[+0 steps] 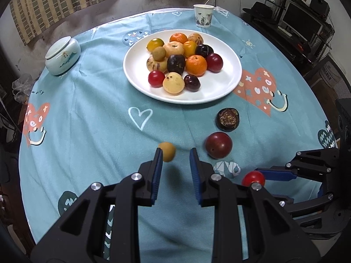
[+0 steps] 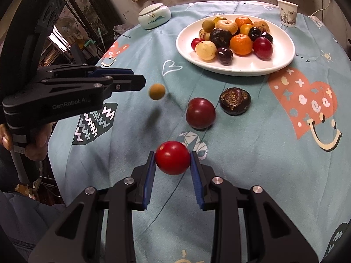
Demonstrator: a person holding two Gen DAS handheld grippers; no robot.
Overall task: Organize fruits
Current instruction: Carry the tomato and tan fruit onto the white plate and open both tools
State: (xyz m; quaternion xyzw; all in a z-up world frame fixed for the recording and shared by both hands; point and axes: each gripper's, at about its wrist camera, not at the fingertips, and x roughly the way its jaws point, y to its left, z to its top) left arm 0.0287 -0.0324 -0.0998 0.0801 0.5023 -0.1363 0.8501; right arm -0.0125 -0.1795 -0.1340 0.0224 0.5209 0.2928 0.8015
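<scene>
My left gripper (image 1: 175, 151) is open, and a small tan round fruit (image 1: 168, 151) sits blurred just past its left fingertip. In the right wrist view this tan fruit (image 2: 156, 91) hangs in front of the left gripper (image 2: 138, 77), off the cloth, with its shadow below. My right gripper (image 2: 173, 153) is shut on a red round fruit (image 2: 172, 157), held low over the cloth; it also shows as the right gripper (image 1: 256, 178) with the red fruit (image 1: 253, 178). A dark red plum (image 1: 218, 145) (image 2: 200, 112) and a dark brown fruit (image 1: 227, 119) (image 2: 234, 101) lie loose on the cloth.
A white plate (image 1: 219, 94) (image 2: 241, 70) with several mixed fruits stands mid-table on the teal patterned cloth. A paper cup (image 1: 203, 15) (image 2: 287, 14) stands behind it, and a lidded ceramic jar (image 1: 62, 55) (image 2: 154, 15) at the far left. A hand (image 2: 37, 146) holds the left gripper.
</scene>
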